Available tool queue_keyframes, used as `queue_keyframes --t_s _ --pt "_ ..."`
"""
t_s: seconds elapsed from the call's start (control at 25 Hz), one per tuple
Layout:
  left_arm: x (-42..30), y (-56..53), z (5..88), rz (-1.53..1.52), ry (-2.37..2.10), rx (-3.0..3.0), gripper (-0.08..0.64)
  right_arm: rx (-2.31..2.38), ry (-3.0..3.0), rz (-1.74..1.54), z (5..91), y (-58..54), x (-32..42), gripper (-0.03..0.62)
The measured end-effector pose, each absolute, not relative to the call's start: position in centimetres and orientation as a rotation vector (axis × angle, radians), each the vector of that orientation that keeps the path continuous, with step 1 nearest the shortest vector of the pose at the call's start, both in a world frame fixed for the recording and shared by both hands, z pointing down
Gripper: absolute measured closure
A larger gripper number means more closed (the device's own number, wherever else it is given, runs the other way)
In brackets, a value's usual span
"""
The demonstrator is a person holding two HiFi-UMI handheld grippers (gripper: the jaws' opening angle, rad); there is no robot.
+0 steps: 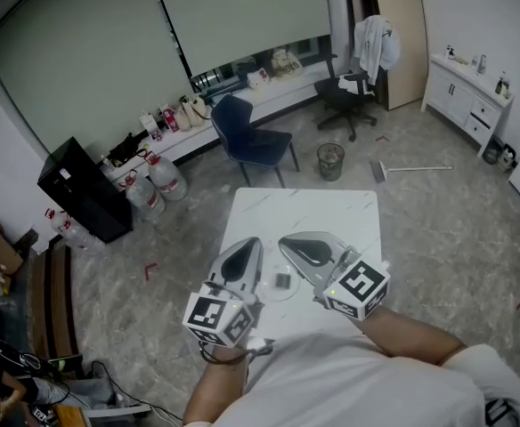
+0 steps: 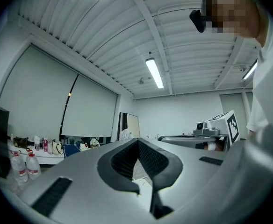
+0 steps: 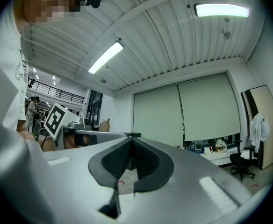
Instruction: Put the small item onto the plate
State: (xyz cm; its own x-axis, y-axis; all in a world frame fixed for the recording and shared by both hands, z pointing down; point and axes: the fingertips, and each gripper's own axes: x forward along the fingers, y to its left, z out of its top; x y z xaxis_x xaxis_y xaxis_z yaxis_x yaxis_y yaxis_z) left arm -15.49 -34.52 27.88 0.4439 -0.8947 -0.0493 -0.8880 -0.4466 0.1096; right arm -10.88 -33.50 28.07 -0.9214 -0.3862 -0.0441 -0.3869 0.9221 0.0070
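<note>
Looking down on a grey stone-pattern floor point(image 1: 438, 229) with a white desk point(image 1: 331, 212) in the middle; a blue chair point(image 1: 251, 136) sits just beyond its far edge, and a wire bin point(image 1: 330, 160) is near that chair. Person's white-sleeved arms come in from the bottom, one gripper per hand, both held above the desk's near half and pointing level. Left gripper point(image 1: 249, 243): fingers pressed together at the tips, nothing between them. Right gripper point(image 1: 284, 241): same, fingers closed on nothing. Marker cubes face the head camera. Clear plate point(image 1: 269, 294) lies on the desk below and between the two grippers. Small dark item point(image 1: 283, 281) appears to lie on that plate, clear of both grippers.
</note>
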Motion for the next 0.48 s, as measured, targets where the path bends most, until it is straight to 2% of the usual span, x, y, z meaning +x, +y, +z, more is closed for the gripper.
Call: queue_keyframes --t_s 0.48 --pt "-14.56 -34.04 28.12 -0.161 -1.584 2.624 0.555 -0.615 3.022 0.007 27.93 -33.55 -10.33 0.591"
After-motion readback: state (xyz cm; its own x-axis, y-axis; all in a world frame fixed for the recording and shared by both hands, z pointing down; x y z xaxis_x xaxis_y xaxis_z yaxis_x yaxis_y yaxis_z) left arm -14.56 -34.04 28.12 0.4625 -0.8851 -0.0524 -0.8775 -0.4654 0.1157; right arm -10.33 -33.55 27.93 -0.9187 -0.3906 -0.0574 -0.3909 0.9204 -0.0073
